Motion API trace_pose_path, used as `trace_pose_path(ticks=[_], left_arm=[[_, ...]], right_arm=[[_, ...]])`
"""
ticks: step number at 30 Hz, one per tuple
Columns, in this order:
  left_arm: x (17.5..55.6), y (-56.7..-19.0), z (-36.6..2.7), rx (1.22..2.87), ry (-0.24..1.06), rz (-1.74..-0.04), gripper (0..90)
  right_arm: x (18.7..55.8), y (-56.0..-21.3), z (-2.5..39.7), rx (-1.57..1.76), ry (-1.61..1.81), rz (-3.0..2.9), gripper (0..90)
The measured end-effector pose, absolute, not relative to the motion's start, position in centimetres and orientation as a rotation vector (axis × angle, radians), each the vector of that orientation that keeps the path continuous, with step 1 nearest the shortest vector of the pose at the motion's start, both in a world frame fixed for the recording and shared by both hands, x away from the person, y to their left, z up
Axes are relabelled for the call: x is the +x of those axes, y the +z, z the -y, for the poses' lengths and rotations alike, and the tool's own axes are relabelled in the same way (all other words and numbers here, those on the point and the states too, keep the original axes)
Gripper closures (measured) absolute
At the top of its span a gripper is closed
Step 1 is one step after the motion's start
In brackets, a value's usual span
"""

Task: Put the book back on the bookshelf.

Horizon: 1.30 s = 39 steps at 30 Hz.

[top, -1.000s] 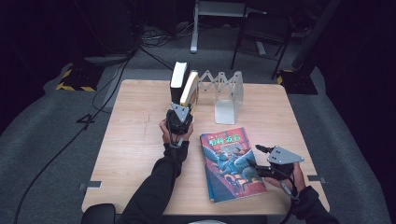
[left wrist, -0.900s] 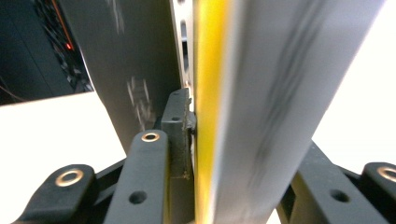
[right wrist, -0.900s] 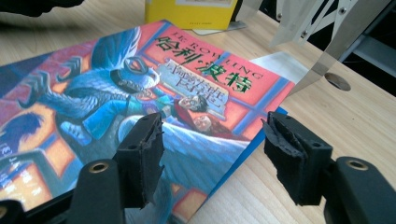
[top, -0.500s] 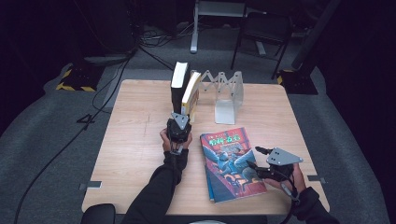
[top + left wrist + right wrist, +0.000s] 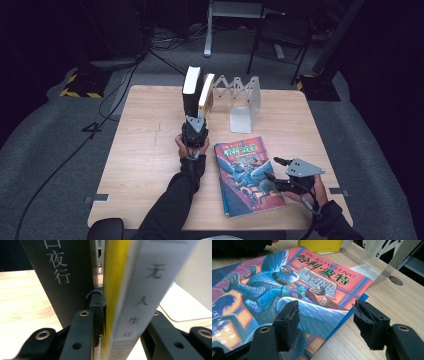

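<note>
Looking down from the high view, I have my left tool (image 5: 196, 121) at the near foot of two upright books at the far middle of the tabletop (image 5: 145, 150). Its jaws stand on either side of the white-and-yellow book (image 5: 206, 95), pinching its lower edge; in the left gripper view that book's spine (image 5: 130, 302) runs up between the two black jaws, the left jaw's pad pressed flat to its yellow cover. The black book (image 5: 191, 90) stands just beside it on the left, upright, and the white-and-yellow one leans a little toward it at the top. In the left gripper view the black book (image 5: 67, 277) carries pale lettering on its spine.

Behind the pair, to their right, a silver folding bookend (image 5: 242, 102) stands with its plate flat on the wood.

My right tool (image 5: 274, 169) sits low at the near right, jaws spread wide and holding nothing. Its tips lie over the right edge of the colourful book (image 5: 247, 175), which lies flat, cover up. In the right gripper view the jaws straddle that edge of the colourful book (image 5: 287, 285), one over the cover, one over bare wood.
</note>
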<state>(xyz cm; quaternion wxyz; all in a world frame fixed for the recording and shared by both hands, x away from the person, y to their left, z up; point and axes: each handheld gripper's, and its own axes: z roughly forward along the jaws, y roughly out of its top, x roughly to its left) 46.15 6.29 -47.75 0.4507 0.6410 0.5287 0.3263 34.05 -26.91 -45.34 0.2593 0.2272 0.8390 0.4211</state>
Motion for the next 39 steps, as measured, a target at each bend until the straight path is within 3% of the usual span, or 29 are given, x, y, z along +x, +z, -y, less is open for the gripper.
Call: trace_pose_path(ticks=[4, 13, 17, 28, 39], left_arm=[[45.4, -47.8, -6.6, 1.614, 0.774, -1.273, 64.0], [43.8, -48.1, -7.7, 1.617, 0.719, -1.254, 60.4], [43.4, -48.1, -7.9, 1.637, 0.711, -1.238, 68.2], [44.3, -48.1, -7.1, 1.634, 0.764, -1.254, 72.1], [46.1, -47.9, -7.0, 1.605, 0.725, -1.29, 71.4]], right_arm=[[33.9, -45.3, 27.0, 0.616, 1.151, -2.268, 37.1], [33.9, -45.2, 27.1, 0.618, 1.156, -2.269, 37.0], [33.9, -45.2, 27.1, 0.615, 1.156, -2.269, 36.9], [34.0, -45.4, 26.8, 0.611, 1.145, -2.278, 37.0], [34.0, -45.5, 26.9, 0.615, 1.141, -2.28, 36.9]])
